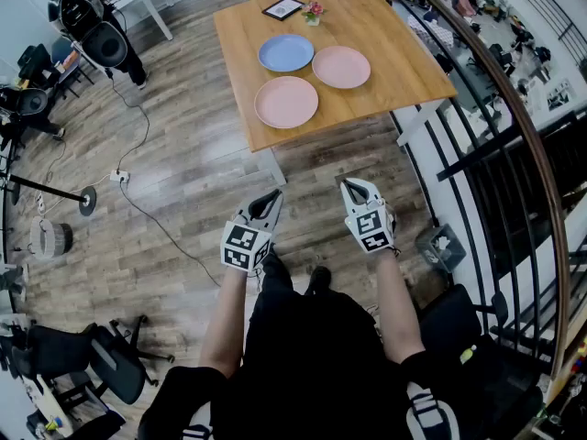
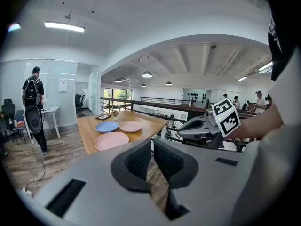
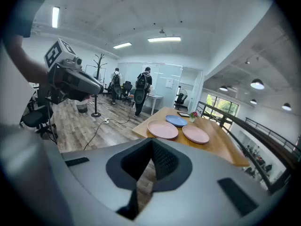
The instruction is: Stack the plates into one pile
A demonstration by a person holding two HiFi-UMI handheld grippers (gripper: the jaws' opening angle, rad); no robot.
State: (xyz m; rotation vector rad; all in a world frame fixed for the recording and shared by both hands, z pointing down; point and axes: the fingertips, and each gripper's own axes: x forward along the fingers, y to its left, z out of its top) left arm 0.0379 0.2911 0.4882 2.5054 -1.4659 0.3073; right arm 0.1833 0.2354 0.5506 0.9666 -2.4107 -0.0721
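left gripper (image 1: 271, 197), right gripper (image 1: 354, 187): jaws closed, empty | blue plate (image 1: 285, 52), nearer pink plate (image 1: 286, 102), other pink plate (image 1: 341, 66): apart on surface (image 1: 408, 73), far ahead of jaws | no grip possible yet

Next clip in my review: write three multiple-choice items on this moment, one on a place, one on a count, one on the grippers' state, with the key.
1. Where on the table does the blue plate lie?
A. Of the plates, nearest the picture frame
B. On top of a pink plate
C. At the table's near edge

2. How many pink plates are on it?
A. One
B. Two
C. Three

3. How do the left gripper and the right gripper stand?
A. Both wide open
B. Left shut on a plate
C. Both shut, empty

Key:
1 A, it lies on the wood, closest to the frame.
2 B, one at the right, another nearer the person.
3 C, each gripper view shows its jaws together with nothing between them.
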